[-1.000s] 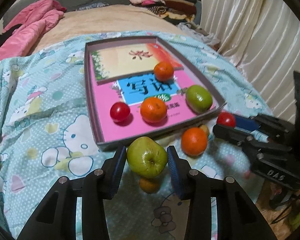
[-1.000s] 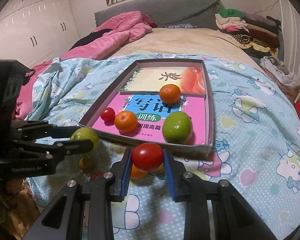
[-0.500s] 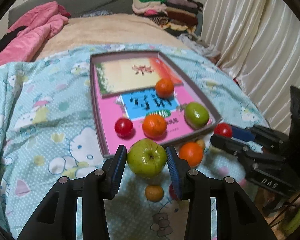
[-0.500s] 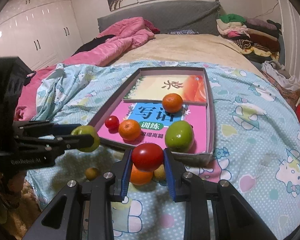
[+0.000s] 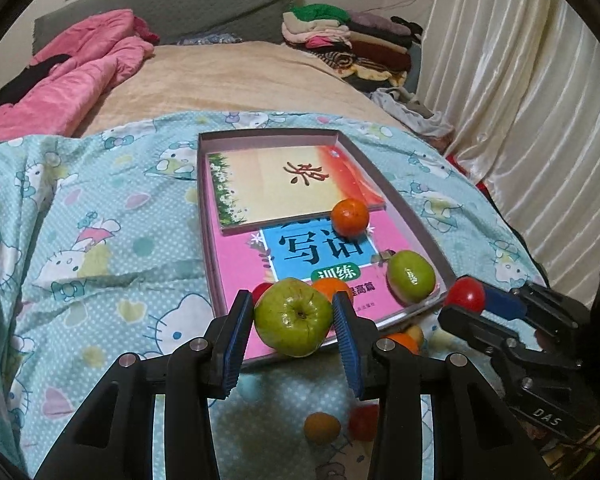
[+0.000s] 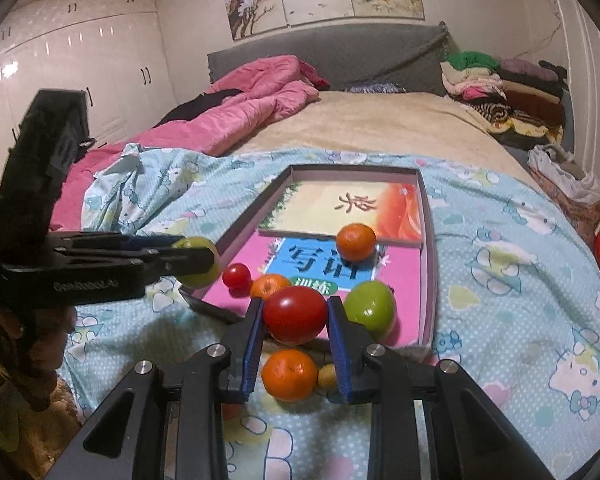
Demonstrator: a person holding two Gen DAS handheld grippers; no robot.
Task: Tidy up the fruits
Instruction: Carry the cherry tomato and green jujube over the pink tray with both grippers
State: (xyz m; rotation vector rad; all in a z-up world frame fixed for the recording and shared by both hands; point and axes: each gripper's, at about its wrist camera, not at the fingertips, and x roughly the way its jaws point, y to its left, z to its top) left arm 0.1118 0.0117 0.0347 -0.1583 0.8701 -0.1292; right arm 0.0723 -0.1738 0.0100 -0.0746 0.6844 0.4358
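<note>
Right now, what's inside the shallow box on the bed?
The shallow box holds two books, two oranges, a small tomato and a green fruit. The held red tomato hides part of the near edge.

green apple (image 5: 293, 321) lifted higher, now over the tray's (image 5: 416, 224) near edge

Glossy green apple (image 5: 293, 322) & tomato (image 6: 295, 313) — matt cotton sheet (image 5: 100, 240), card tray (image 5: 420, 224), ribbed fingers (image 5: 236, 340).

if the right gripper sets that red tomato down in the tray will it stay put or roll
The tomato is round and glossy, so it will likely roll some once released. The tray floor is smooth book covers on soft bedding, probably not level. Its raised rim should stop it, and the green fruit alongside may block it.
</note>
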